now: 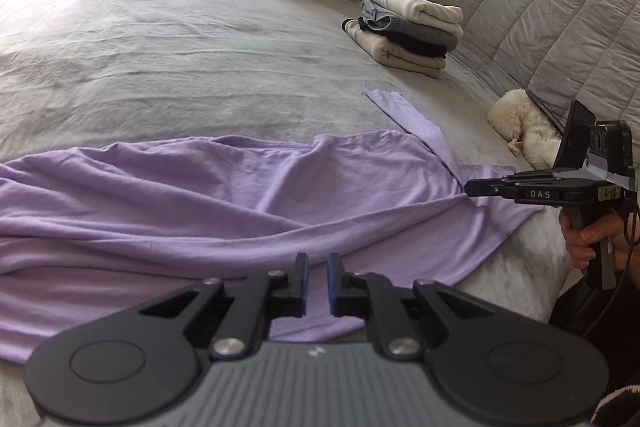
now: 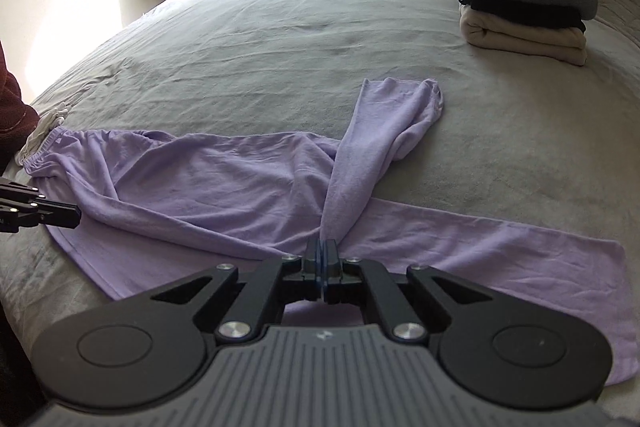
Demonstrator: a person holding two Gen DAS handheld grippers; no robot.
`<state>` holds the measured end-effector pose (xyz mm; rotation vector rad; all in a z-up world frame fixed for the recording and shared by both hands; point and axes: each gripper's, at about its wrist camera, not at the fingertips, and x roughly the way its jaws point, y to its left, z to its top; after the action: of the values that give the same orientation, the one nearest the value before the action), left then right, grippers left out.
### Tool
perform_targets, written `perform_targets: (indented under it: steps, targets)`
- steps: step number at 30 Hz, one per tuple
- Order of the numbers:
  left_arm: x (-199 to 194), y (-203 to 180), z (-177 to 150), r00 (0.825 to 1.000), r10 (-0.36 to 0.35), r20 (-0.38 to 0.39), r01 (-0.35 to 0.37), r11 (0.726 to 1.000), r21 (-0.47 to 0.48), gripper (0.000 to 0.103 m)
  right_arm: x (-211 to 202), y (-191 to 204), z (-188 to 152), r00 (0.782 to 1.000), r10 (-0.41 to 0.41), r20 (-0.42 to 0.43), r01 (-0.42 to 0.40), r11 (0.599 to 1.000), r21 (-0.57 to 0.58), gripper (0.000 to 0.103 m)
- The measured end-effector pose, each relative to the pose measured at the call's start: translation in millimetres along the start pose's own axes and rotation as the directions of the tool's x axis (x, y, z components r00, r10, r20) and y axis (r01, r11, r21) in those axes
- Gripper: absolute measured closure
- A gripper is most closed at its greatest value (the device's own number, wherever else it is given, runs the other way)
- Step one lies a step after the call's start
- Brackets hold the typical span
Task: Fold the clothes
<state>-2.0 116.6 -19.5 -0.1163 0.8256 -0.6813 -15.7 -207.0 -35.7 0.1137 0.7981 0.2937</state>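
Lilac soft-knit trousers [image 2: 208, 183] are spread on the grey-sheeted bed [image 2: 280, 39]; one leg is pinched by the right gripper [image 2: 321, 247], fingers clamped, likely for folding over. Left gripper [image 1: 317, 263] fingers are held slightly apart, over the fabric.

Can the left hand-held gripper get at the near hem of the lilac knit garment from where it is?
Probably yes: the left hand-held gripper sits open just above the lilac knit garment, with nothing lying between them.
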Motion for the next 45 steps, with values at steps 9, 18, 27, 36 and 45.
perform_targets:
  steps: [9,18,27,36,45]
  targets:
    - [31,-26,16,0.998,-0.057,-0.005,0.057,0.998,-0.004,0.071,7,-16,32,0.995,0.004,0.097,-0.008,0.999,0.046,0.075]
    - [85,-53,29,0.992,-0.125,-0.030,0.125,0.992,0.028,0.063,53,-22,58,0.989,-0.020,0.144,0.015,0.999,0.035,0.057]
    - [120,-67,29,0.976,-0.188,-0.107,0.197,0.977,0.077,0.062,89,-30,60,0.985,-0.103,0.136,0.112,0.992,-0.055,0.094]
    - [122,-77,27,0.970,-0.210,-0.119,0.224,0.968,0.117,0.064,49,-49,70,0.963,-0.132,0.235,0.127,0.991,0.036,0.101]
    - [118,-94,19,0.976,-0.186,-0.115,0.204,0.963,0.178,0.100,-8,-67,59,0.938,-0.140,0.317,0.115,0.989,0.098,0.101]
